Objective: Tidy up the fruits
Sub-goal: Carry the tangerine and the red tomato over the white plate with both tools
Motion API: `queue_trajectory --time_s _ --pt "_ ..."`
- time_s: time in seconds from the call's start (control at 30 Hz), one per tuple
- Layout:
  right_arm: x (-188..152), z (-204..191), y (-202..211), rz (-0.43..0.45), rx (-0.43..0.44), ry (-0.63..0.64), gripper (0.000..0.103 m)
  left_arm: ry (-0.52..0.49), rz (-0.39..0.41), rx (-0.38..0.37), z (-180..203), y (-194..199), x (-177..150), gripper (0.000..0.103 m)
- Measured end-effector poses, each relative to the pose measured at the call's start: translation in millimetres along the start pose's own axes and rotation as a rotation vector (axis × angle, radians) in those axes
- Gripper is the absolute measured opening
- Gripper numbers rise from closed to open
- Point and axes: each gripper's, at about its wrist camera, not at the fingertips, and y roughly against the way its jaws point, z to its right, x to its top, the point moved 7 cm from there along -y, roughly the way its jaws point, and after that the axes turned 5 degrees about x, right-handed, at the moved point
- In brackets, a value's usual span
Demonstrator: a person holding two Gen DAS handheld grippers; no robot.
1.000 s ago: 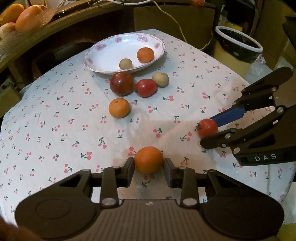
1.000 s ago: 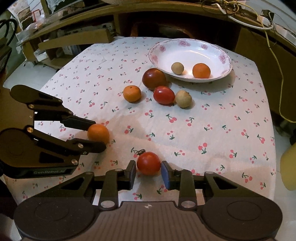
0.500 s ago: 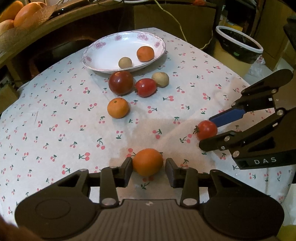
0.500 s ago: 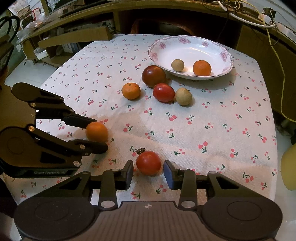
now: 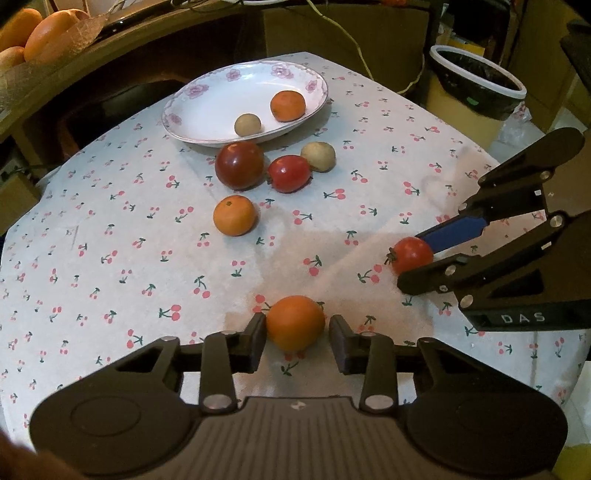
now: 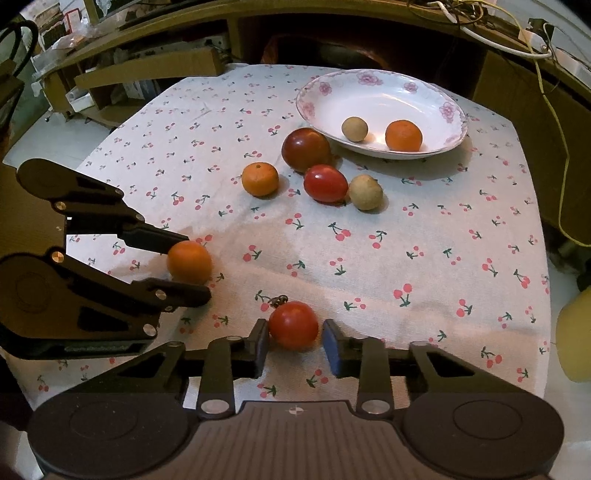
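Observation:
My left gripper is open around an orange that rests on the cherry-print tablecloth; a small gap shows on its right side. My right gripper is open around a red tomato that rests on the cloth. Each gripper also shows in the other's view: the right gripper, the left gripper. A white floral plate at the back holds an orange and a small tan fruit. In front of it lie a dark red tomato, a red tomato, a tan fruit and an orange.
A bin with a black liner stands beyond the table's right edge. A basket of oranges sits on a wooden shelf at the back left. Cables hang past the table's far right side.
Both grippers' jaws have opened slightly, and both have drawn back a little from the fruits. The orange and the tomato stay on the cloth.

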Motion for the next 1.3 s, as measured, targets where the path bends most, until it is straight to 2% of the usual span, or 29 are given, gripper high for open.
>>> queue_trajectory --time_s 0.37,0.83,1.3 --pt "7 -4 4 0.018 -0.008 0.026 0.028 -0.003 0.025 0.011 -1 4 10 0.039" --pt "44 12 18 0.110 -0.053 0.004 0.028 0.006 0.098 0.070 -13 10 55 0.039" --pt "77 31 15 0.141 -0.105 0.018 0.028 0.010 0.120 0.113 -24 -3 94 0.039"
